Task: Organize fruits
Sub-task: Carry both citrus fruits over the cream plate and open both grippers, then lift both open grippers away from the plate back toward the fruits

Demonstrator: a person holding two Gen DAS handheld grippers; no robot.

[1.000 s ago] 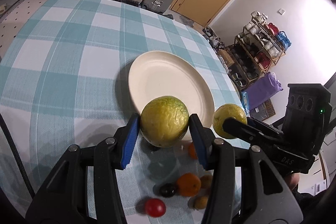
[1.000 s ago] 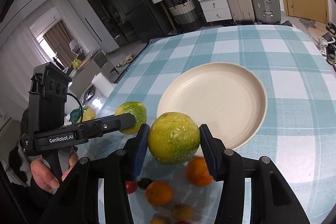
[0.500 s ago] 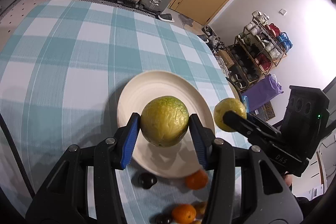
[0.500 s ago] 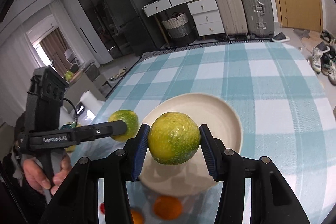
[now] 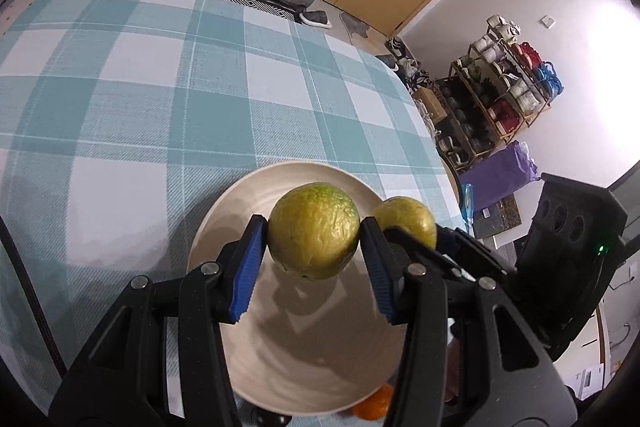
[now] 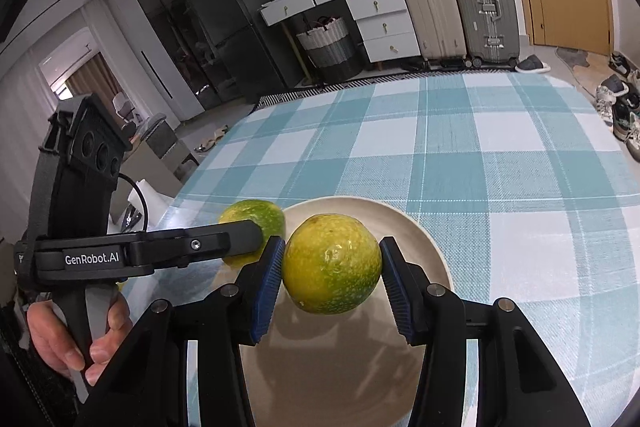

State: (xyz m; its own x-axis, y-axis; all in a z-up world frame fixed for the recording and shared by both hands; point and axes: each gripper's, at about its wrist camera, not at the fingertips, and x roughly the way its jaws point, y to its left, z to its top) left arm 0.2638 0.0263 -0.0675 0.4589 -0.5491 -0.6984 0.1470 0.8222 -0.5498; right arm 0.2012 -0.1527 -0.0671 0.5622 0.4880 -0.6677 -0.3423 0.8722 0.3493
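Note:
My left gripper (image 5: 314, 241) is shut on a yellow-green round fruit (image 5: 313, 230) and holds it above the cream plate (image 5: 304, 363). My right gripper (image 6: 331, 261) is shut on a second yellow-green fruit (image 6: 331, 264), also above the plate (image 6: 424, 251). In the left wrist view the right gripper's fruit (image 5: 408, 219) shows just right of mine. In the right wrist view the left gripper's fruit (image 6: 256, 215) shows just left, over the plate's left rim. The plate holds no fruit.
An orange fruit (image 5: 374, 405) and a dark small fruit (image 5: 268, 418) lie on the teal checked tablecloth (image 5: 160, 99) by the plate's near rim. Suitcases, drawers and a shoe rack stand beyond the table.
Both grippers have carried their fruits forward from over the loose fruits to above the plate, and drawn closer together. The small fruits have slipped below the view.

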